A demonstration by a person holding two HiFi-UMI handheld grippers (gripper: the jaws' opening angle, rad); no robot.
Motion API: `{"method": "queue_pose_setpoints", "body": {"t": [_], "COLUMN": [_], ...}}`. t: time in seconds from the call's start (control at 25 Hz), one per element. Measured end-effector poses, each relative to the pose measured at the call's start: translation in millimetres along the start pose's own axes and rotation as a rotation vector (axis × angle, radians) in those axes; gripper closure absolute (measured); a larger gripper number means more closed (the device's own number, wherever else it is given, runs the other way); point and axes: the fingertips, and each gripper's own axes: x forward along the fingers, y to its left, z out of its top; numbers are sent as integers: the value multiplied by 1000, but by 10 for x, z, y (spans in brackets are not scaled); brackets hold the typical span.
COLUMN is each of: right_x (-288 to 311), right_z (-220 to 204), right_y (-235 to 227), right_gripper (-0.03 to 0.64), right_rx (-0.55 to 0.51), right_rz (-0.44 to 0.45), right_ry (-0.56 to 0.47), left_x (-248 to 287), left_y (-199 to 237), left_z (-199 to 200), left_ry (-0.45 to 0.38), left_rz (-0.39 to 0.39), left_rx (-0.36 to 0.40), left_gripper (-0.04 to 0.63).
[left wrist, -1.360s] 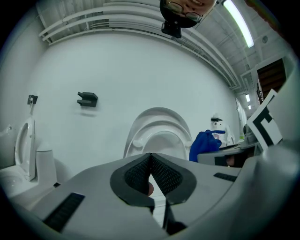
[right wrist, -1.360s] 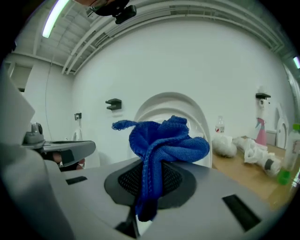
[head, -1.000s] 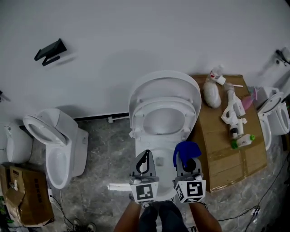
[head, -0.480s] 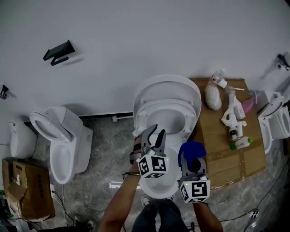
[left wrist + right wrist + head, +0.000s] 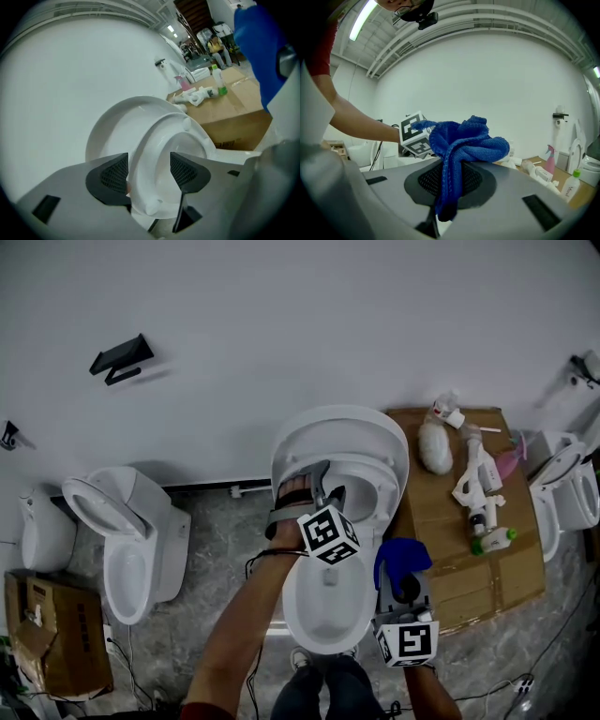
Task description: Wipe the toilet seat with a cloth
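The white toilet (image 5: pixel 328 606) stands in the middle with its lid (image 5: pixel 337 423) up and the seat (image 5: pixel 380 486) raised against it. My left gripper (image 5: pixel 326 488) reaches to the seat's left rim. Its jaws have just been opening and stand open. In the left gripper view the seat's rim (image 5: pixel 159 136) runs between the pads of the left gripper (image 5: pixel 149 164), which do not clamp it. My right gripper (image 5: pixel 403 585) hangs low at the bowl's right, shut on a bunched blue cloth (image 5: pixel 398 557). The cloth (image 5: pixel 464 140) rises out of the right gripper (image 5: pixel 450 174).
A big cardboard box (image 5: pixel 450 549) at the toilet's right carries spray bottles (image 5: pixel 492 538) and a wrapped bundle (image 5: pixel 433 446). More toilets stand at the left (image 5: pixel 122 540) and far right (image 5: pixel 562 493). A small carton (image 5: pixel 42 634) lies lower left. Cables trail on the grey floor.
My left gripper moved from the bowl's front rim up to the raised seat, rolled over and opened. The right gripper with the cloth rose a little beside the bowl.
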Motion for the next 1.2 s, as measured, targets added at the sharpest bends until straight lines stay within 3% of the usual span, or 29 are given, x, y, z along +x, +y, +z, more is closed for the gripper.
{"method": "queue_pose_setpoints", "body": {"t": [0.36, 0.52, 0.72, 0.88, 0.92, 0.96, 1.0, 1.2], "right_x": [-80, -85, -94, -128, -132, -132, -129, -129], "right_z": [22, 72, 45, -36, -46, -48, -42, -72], "right_y": [-32, -44, -30, -18, -18, -21, -26, -6], "right_gripper": [563, 563, 563, 563, 563, 563, 563, 563], "right_rx": [5, -78, -66, -69, -68, -64, -59, -58], "right_rz": [17, 4, 13, 15, 16, 15, 14, 17], "right_ry": [0, -41, -40, 16, 20, 20, 9, 10], "left_x": [335, 385, 397, 369, 361, 350, 338, 270], "left_y": [119, 74, 36, 75, 107, 138, 157, 122], "left_z": [52, 82, 70, 80, 95, 109, 119, 122], "left_ry": [115, 139, 153, 135, 125, 116, 112, 105], "left_rz": [-98, -192, -294, -288, -270, -252, -238, -207], "left_rx": [191, 280, 269, 270, 269, 265, 262, 273], "left_gripper": [311, 313, 347, 359, 388, 472, 487, 494]}}
